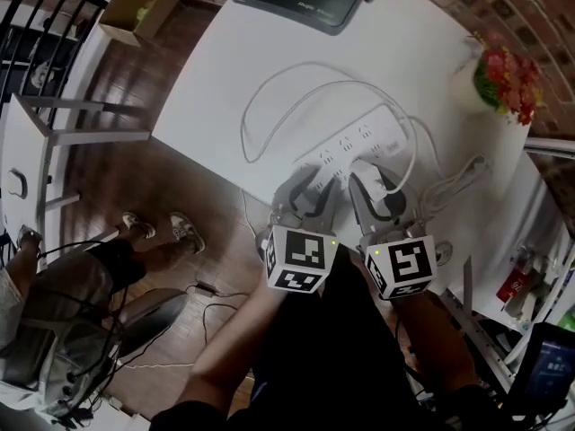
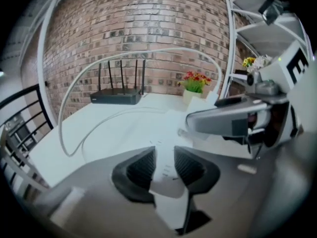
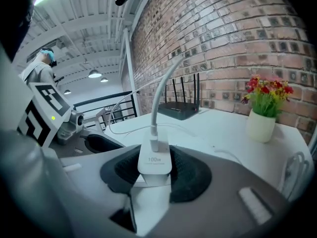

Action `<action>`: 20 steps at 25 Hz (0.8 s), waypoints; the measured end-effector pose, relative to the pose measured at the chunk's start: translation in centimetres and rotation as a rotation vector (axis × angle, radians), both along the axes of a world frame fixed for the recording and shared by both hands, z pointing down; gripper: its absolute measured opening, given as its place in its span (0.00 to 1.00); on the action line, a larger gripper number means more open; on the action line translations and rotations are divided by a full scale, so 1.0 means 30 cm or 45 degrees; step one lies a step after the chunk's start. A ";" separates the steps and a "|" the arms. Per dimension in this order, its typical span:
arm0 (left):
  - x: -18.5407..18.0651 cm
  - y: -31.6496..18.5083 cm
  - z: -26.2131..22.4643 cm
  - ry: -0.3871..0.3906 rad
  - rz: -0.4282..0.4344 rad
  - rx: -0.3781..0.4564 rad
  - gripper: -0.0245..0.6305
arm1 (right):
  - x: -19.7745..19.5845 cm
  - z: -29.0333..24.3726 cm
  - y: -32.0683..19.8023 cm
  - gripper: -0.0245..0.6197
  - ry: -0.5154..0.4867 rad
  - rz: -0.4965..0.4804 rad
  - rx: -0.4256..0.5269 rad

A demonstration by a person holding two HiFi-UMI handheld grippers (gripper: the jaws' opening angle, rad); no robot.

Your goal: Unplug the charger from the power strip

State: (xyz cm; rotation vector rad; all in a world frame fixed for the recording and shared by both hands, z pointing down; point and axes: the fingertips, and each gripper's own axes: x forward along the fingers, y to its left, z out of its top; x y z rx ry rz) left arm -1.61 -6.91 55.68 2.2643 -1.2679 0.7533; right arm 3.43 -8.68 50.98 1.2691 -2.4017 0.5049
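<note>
**Charger (image 3: pixel 154 163), a small white plastic block, clamped in the right claw (image 3: pixel 156 174)**

A large white tabletop (image 1: pixel 225 70) stands against a brick wall. A long white plastic power strip (image 1: pixel 359 142) lies across it, towards the near edge. Both claws are low over the near end of the strip, side by side.

The left claw (image 2: pixel 164 165) stands wide. The strip's end lies between its black ribbed pads, which do not appear to press on it.

The right claw is closed on the charger, one pad on each flat side. The charger stands upright on the strip's top face. Whether its pins are still seated in the socket cannot be seen. A thin white cable (image 3: pixel 159 95) rises from the top of the charger and curves away over the tabletop.

The charger looks hard, smooth and light, so it will not deform but could slip between the pads. The flat sides, held low near the strip, look like the best grip, with a straight pull away from the socket. The cable is soft and a poor handle. The strip also looks light and may lift unless the left claw holds it down.
</note>
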 end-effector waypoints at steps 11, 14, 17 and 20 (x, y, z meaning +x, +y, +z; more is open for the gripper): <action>-0.034 0.066 -0.088 0.201 -0.101 -0.098 0.22 | 0.038 -0.043 -0.004 0.26 -0.106 0.078 -0.077; -0.025 0.082 -0.117 0.224 -0.102 -0.095 0.22 | 0.055 -0.068 -0.001 0.26 -0.128 0.097 -0.085; -0.010 0.095 -0.142 0.241 -0.087 -0.097 0.20 | 0.077 -0.082 0.005 0.26 -0.181 0.129 -0.123; 0.004 0.102 -0.174 0.248 -0.068 -0.093 0.19 | 0.107 -0.091 0.011 0.26 -0.244 0.174 -0.170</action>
